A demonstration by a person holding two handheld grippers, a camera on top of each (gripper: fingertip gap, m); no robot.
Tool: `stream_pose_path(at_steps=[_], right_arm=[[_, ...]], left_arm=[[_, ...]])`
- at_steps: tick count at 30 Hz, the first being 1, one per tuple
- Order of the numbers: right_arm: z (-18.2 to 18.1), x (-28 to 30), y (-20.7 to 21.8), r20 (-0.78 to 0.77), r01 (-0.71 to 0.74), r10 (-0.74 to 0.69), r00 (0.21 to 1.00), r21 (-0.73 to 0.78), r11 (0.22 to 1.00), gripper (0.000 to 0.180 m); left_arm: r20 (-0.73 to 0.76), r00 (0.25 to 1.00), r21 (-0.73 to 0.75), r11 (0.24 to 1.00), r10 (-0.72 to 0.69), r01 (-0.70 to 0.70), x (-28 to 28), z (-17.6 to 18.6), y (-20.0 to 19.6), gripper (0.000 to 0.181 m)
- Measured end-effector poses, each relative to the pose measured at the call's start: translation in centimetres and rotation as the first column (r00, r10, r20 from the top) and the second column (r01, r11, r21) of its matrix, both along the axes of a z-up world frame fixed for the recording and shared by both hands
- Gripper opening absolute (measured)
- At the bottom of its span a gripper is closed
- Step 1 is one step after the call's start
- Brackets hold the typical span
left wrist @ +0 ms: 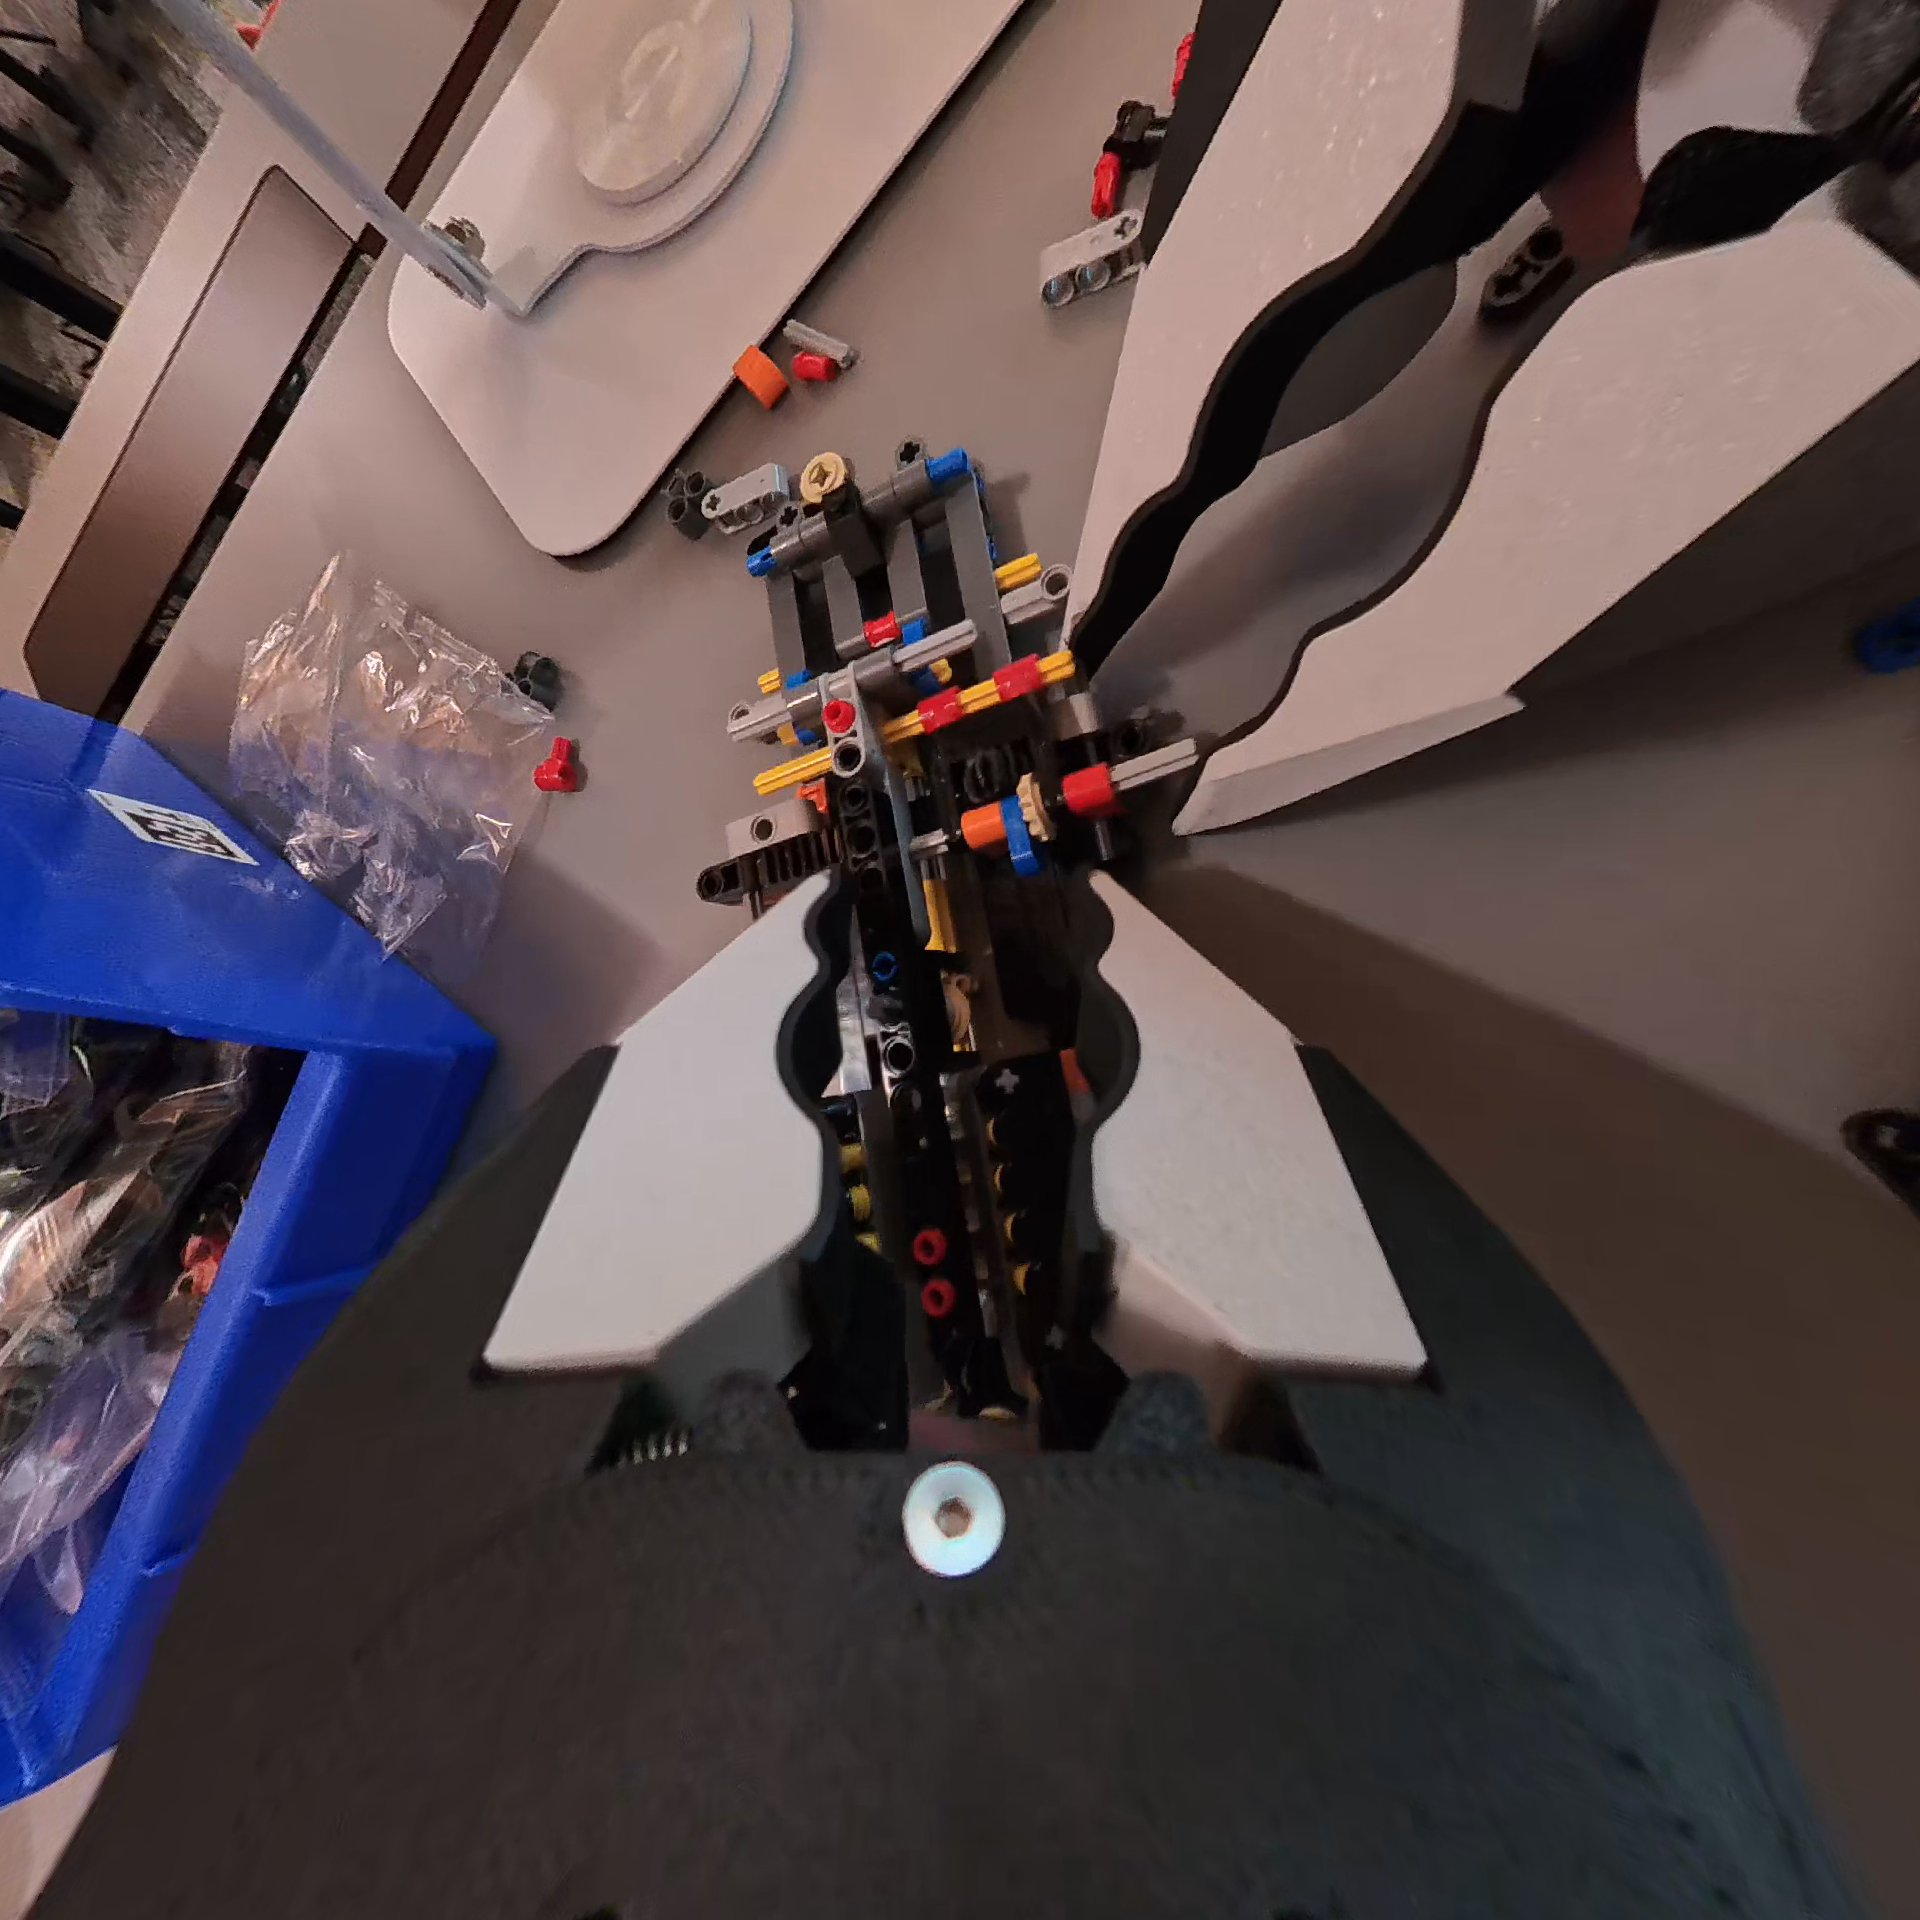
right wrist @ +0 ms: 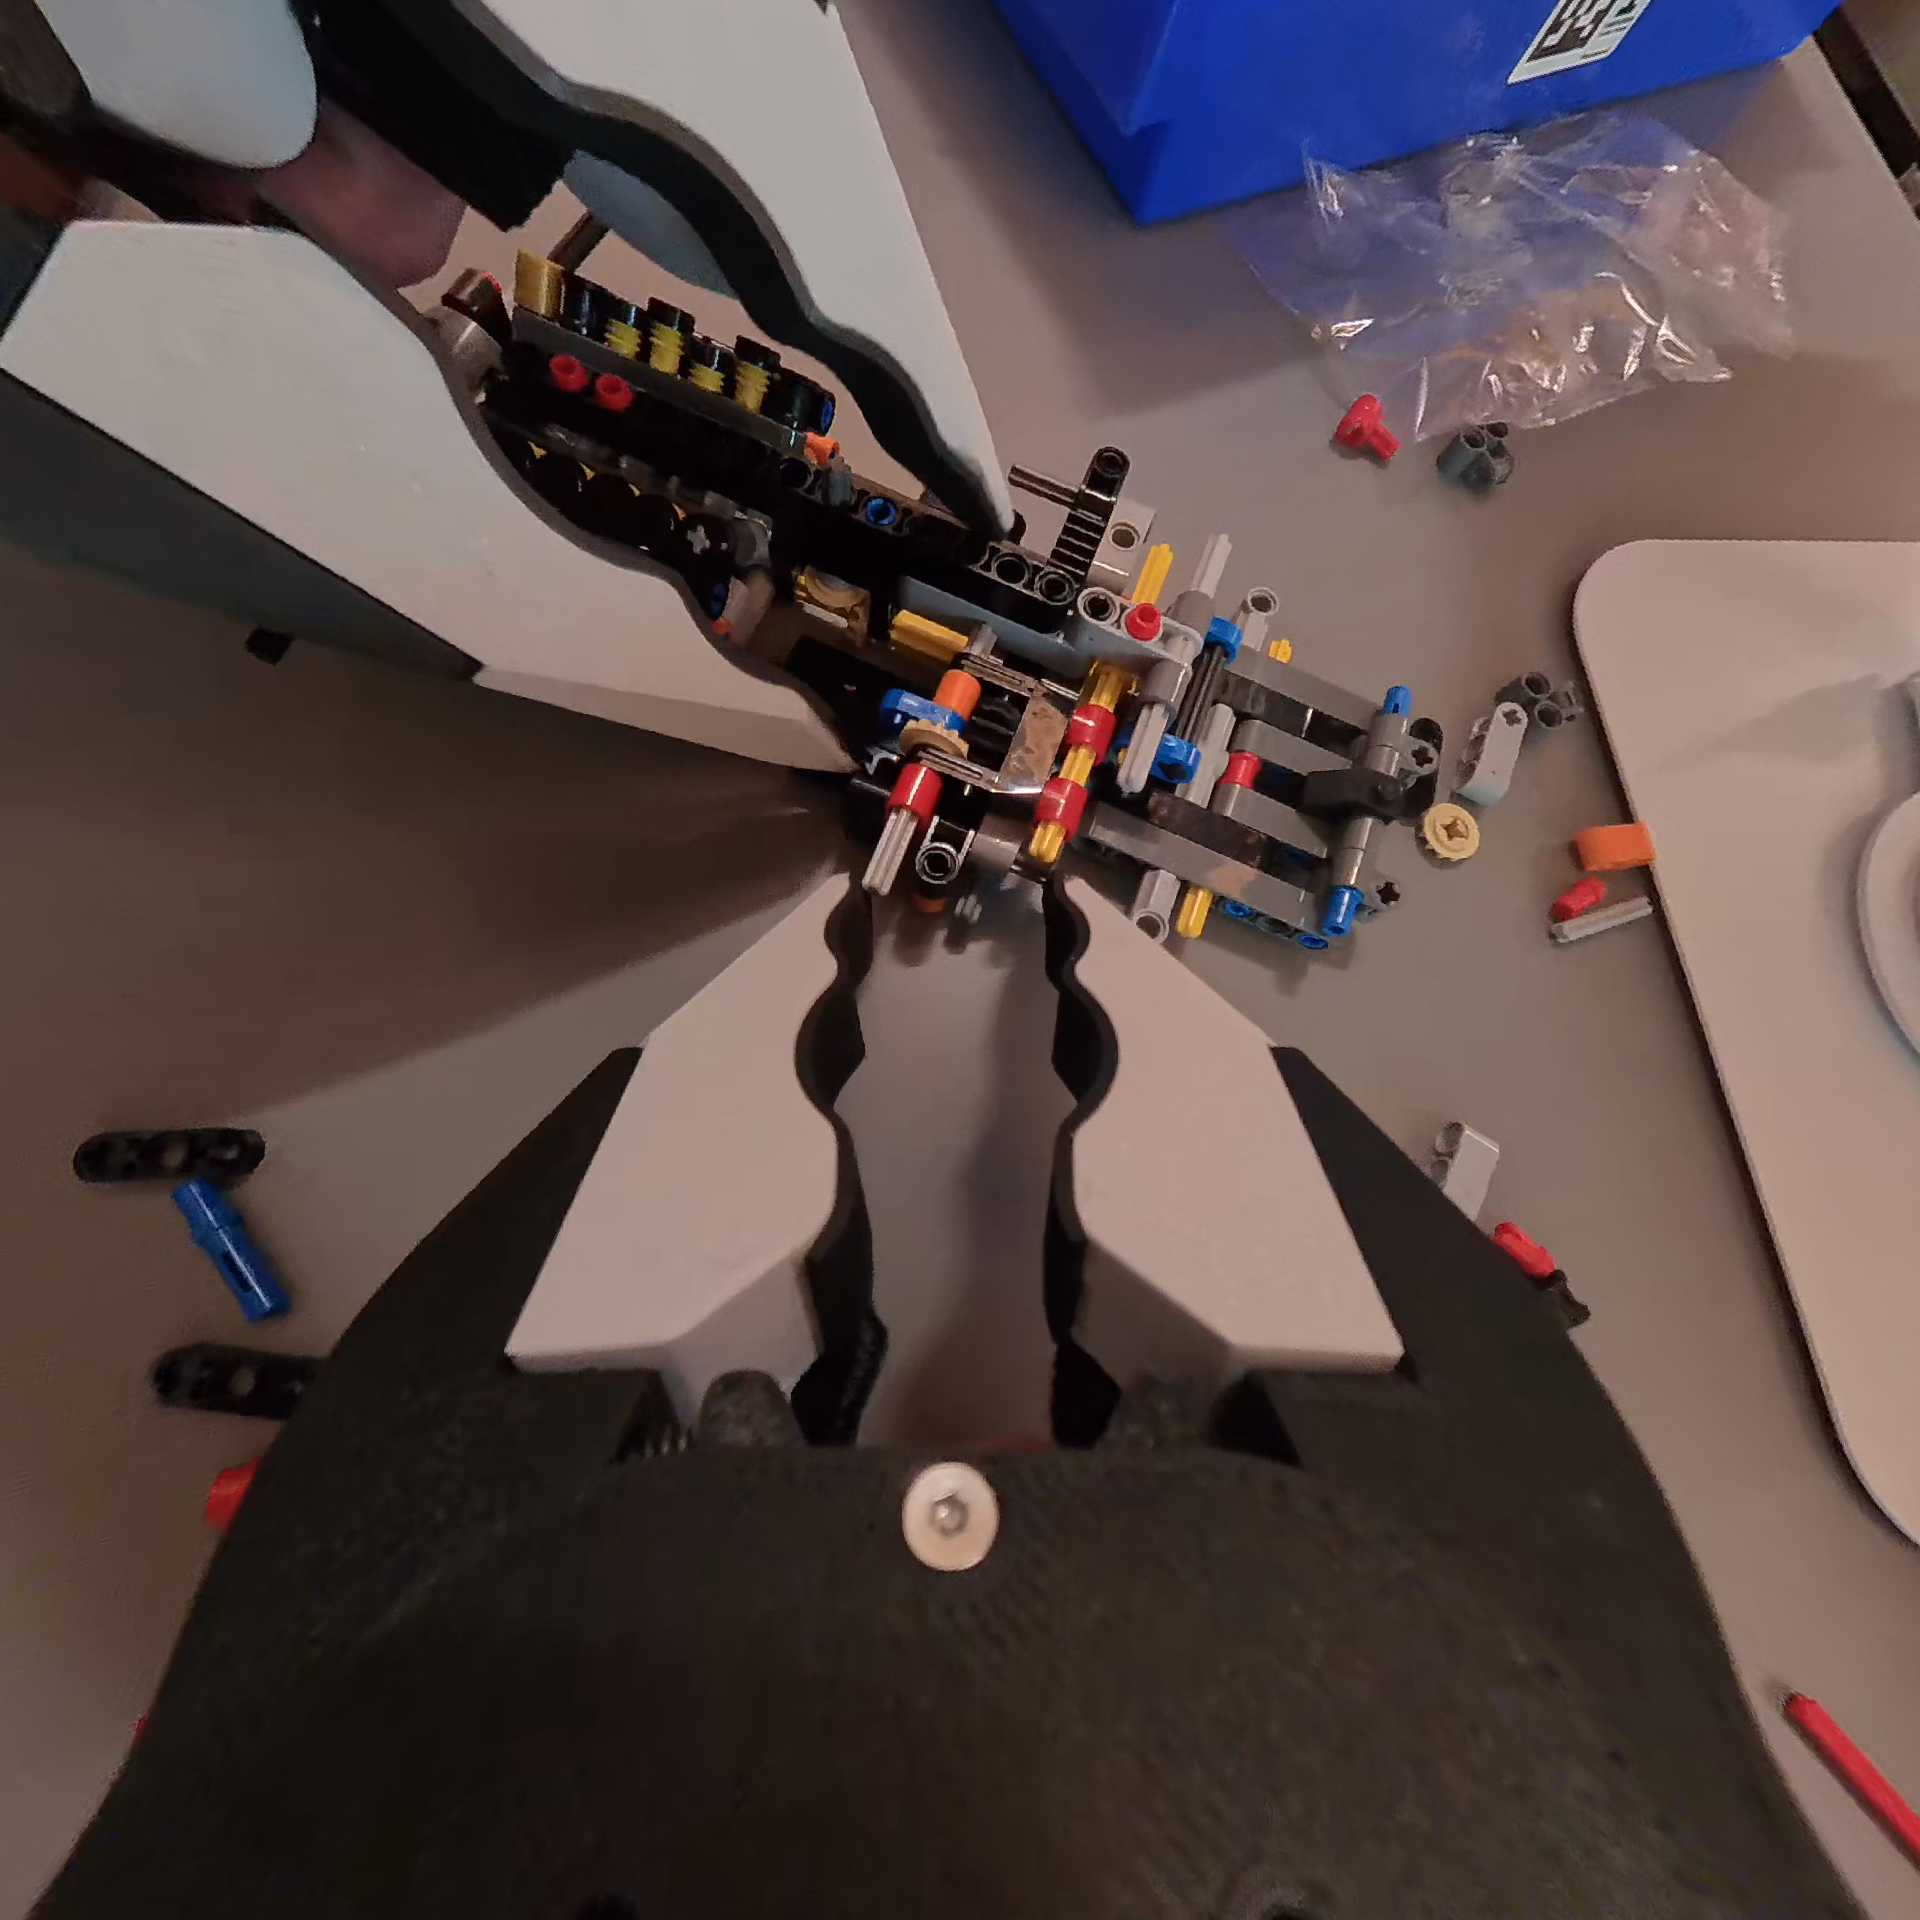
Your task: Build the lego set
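A partly built Lego Technic frame [left wrist: 894, 644] of grey and black beams with yellow axles and red and blue bushes lies on the grey table. My left gripper [left wrist: 961, 894] is shut on its black beam end, and the frame reaches forward beyond the fingertips. In the right wrist view the frame [right wrist: 1195, 727] sits just past my right gripper [right wrist: 961, 899], which is open and empty, its tips at the frame's near edge by a grey axle with a red bush [right wrist: 909, 800]. The left gripper [right wrist: 920, 629] shows at upper left there; the right gripper [left wrist: 1132, 727] shows at upper right in the left wrist view.
A blue bin [left wrist: 343, 1143] of bagged parts and a crumpled clear bag [left wrist: 384, 748] lie left of the frame. A white board [right wrist: 1745, 831] lies beyond it. Loose parts are scattered: a blue pin [right wrist: 223, 1247], black beams [right wrist: 166, 1153], a red axle [right wrist: 1860, 1787], an orange piece [right wrist: 1610, 844].
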State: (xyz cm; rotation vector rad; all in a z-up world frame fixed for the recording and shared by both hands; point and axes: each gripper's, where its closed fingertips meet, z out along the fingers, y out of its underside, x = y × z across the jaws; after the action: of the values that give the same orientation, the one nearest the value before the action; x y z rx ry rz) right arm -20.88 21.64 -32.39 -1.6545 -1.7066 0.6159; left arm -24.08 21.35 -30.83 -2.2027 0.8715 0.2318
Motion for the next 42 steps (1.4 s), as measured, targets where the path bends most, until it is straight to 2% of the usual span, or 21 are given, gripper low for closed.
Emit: stream_pose_path(at_steps=[42], right_arm=[[-0.07,-0.38,-0.46,0.007,-0.048,0.048,0.999,0.042,0.998,0.025]], left_arm=[[0.061,0.998,-0.026,0.999,-0.02,0.022,-0.14,-0.19,-0.11,0.041]])
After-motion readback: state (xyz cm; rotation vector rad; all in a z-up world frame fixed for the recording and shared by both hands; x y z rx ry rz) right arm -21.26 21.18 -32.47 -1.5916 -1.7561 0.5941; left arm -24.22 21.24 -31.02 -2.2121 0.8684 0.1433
